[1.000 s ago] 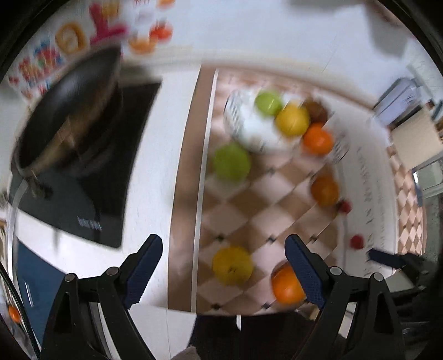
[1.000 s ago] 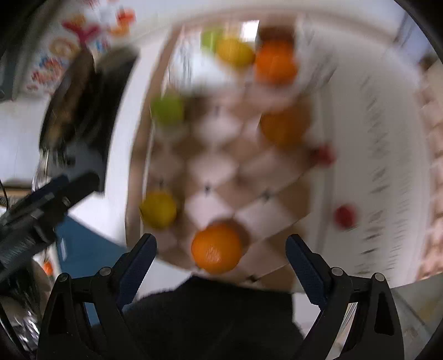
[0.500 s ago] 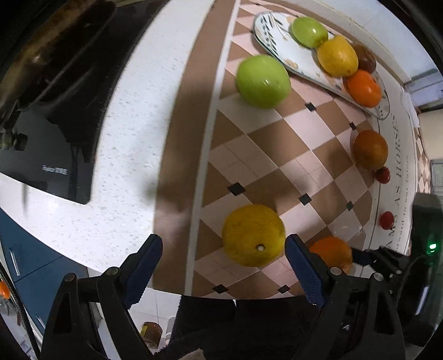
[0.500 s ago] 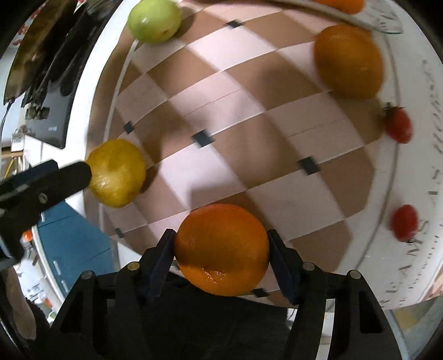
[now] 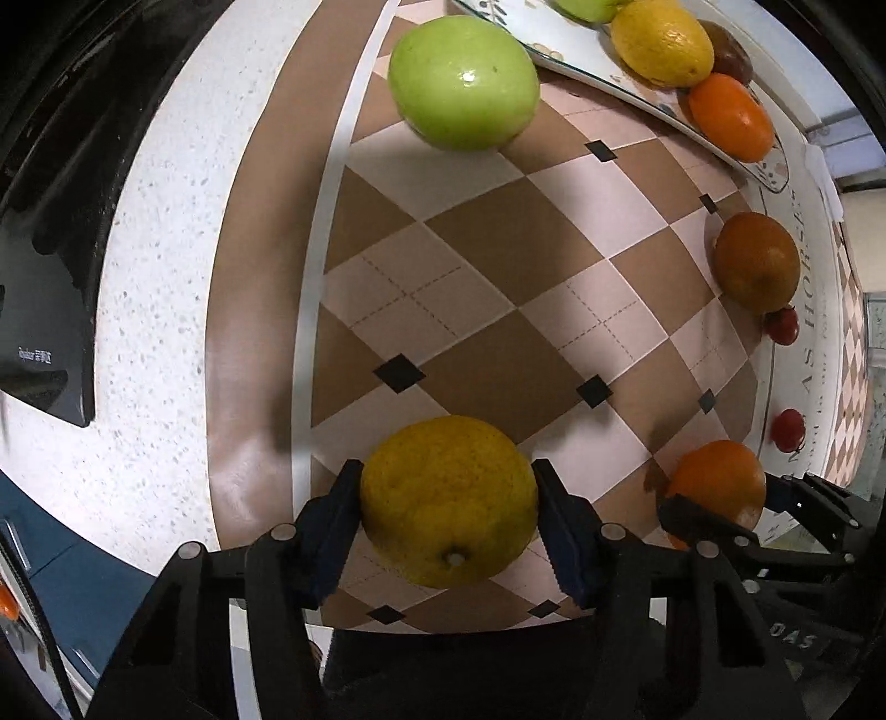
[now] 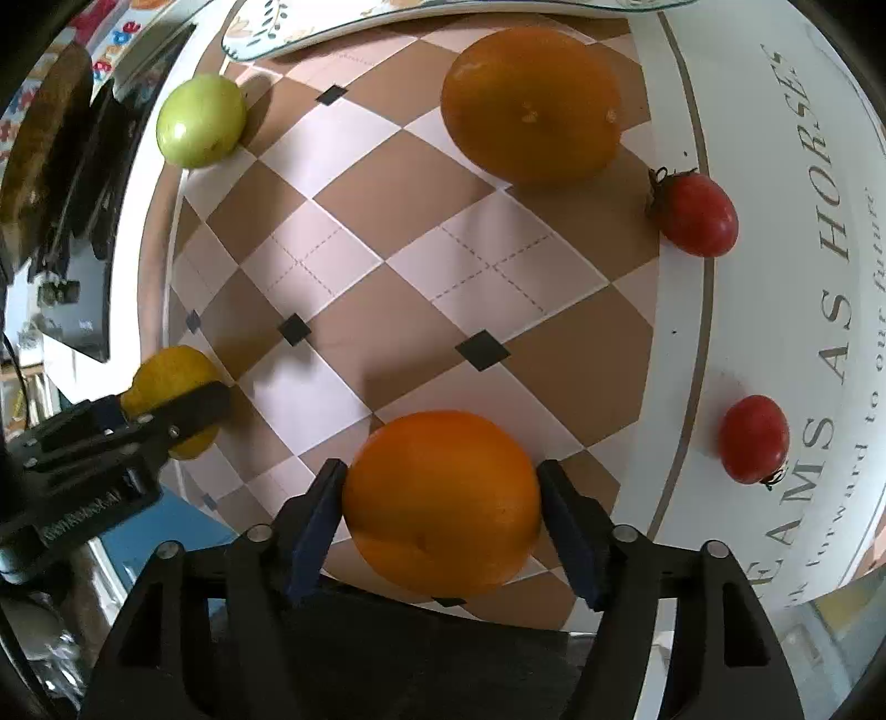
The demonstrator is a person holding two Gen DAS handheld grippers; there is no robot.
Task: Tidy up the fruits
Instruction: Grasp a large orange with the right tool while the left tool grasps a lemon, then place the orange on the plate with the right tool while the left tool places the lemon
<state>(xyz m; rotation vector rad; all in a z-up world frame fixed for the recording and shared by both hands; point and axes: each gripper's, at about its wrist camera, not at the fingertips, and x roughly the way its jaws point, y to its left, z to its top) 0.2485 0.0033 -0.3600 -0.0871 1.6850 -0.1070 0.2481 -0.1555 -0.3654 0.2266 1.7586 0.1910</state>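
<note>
Nearest the left wrist camera, the left gripper (image 5: pixel 448 498) has its jaws pinching a round, dimpled yellow citrus fruit (image 5: pixel 448 501) at its widest part, stem dimple turned toward the lens. In the right wrist view the right gripper (image 6: pixel 441 498) likewise clamps a smooth round orange (image 6: pixel 441 498) between its blue pads. Both fruits sit at the near edge of the brown-and-white diamond-checked mat (image 5: pixel 498 266) on the bench; whether they rest on it or hang just above it is hard to judge from here.

The relation that matters is the heading to the white oval serving plate with a leaf pattern (image 5: pixel 581 55), which lies straight ahead of both pairs of jaws at the far end of the mat. It holds a yellow lemon-like fruit (image 5: pixel 662 41), a small bright orange (image 5: pixel 731 113) and other pieces. The left gripper looks to have the straighter line to its open near rim; the right one sits just beside it, so the two could crowd each other on the way.

Between lie a large glossy green apple (image 5: pixel 462 83) just before the plate, a dull darker orange (image 6: pixel 531 105), and two small red cherry tomatoes (image 6: pixel 699 215) (image 6: pixel 754 438) on the mat's white border (image 6: pixel 775 266). That border reads "…EAMS AS HORSES" with smaller script, "forward to our future". The black induction hob (image 5: pixel 44 277) at far left carries a small label too blurred to read.
</note>
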